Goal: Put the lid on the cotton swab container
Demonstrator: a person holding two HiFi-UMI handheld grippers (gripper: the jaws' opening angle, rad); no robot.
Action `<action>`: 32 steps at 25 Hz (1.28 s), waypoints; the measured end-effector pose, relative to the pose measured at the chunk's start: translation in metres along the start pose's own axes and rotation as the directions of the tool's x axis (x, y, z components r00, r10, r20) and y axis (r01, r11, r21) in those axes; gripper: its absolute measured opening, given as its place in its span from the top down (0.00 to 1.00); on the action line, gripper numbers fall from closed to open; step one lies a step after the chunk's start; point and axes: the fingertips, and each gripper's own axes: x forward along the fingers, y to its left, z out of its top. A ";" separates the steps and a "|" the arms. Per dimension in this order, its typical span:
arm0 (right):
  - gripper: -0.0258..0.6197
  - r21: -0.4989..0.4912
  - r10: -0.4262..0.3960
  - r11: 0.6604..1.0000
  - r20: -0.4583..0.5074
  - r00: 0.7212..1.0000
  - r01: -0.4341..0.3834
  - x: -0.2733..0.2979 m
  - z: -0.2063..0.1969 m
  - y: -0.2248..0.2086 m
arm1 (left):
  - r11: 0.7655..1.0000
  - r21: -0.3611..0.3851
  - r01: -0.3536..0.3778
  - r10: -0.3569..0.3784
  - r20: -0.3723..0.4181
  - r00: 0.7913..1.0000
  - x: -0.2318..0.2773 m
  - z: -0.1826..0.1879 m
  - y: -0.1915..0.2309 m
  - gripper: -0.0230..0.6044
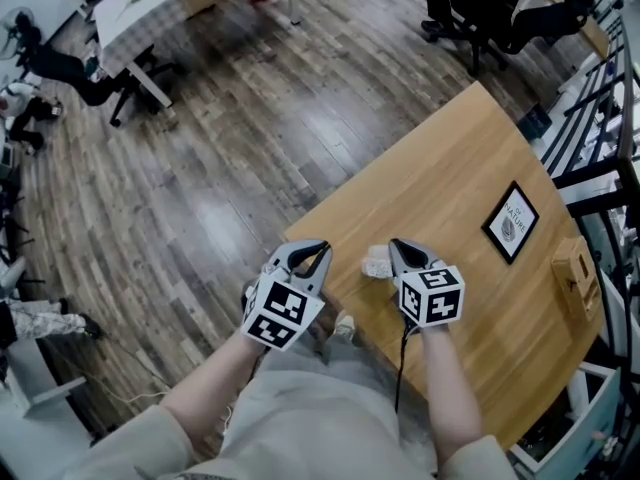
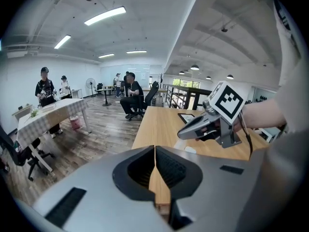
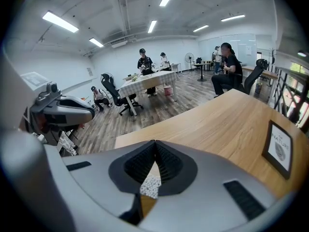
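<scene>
Grippers are held side by side over the near corner of a light wooden table [image 1: 450, 168], one in each of the person's hands. The left gripper [image 1: 322, 250] sits at the table's edge, partly over the wood-plank floor [image 1: 220, 168]. In the left gripper view its jaws are pressed together at the tips with nothing between them. The right gripper [image 1: 394, 244] lies over the tabletop. In the right gripper view its jaws also meet at the tips and pinch nothing, and the white heads of cotton swabs [image 3: 149, 185] show through the gap below them. The cotton swab container [image 1: 378, 261] stands on the table between the two grippers, just beside the right gripper's tip, open at the top. A small pale object [image 1: 345, 325] lies at the table's near edge, too small to identify. A black-framed picture [image 1: 511, 221] lies flat farther along the table, well apart from the container, and a wooden box [image 1: 575, 273] stands near the far right edge. Seated people and office chairs [image 1: 470, 8] occupy the room beyond.
</scene>
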 end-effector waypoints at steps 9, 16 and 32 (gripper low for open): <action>0.92 -0.007 0.007 1.000 -0.011 1.000 -0.007 -0.025 -0.019 0.015 | 1.000 0.004 -0.007 0.007 0.010 1.000 -0.013 0.002 -0.009 0.92; 0.92 0.040 0.031 0.999 -0.051 0.998 -0.029 -0.027 -0.054 0.024 | 1.000 0.018 0.009 -0.009 -0.009 1.000 -0.017 -0.016 -0.025 0.92; 0.92 0.136 0.102 0.987 -0.144 0.984 -0.082 -0.020 -0.072 0.022 | 1.000 0.021 0.013 -0.012 -0.034 0.999 -0.021 -0.036 -0.035 0.92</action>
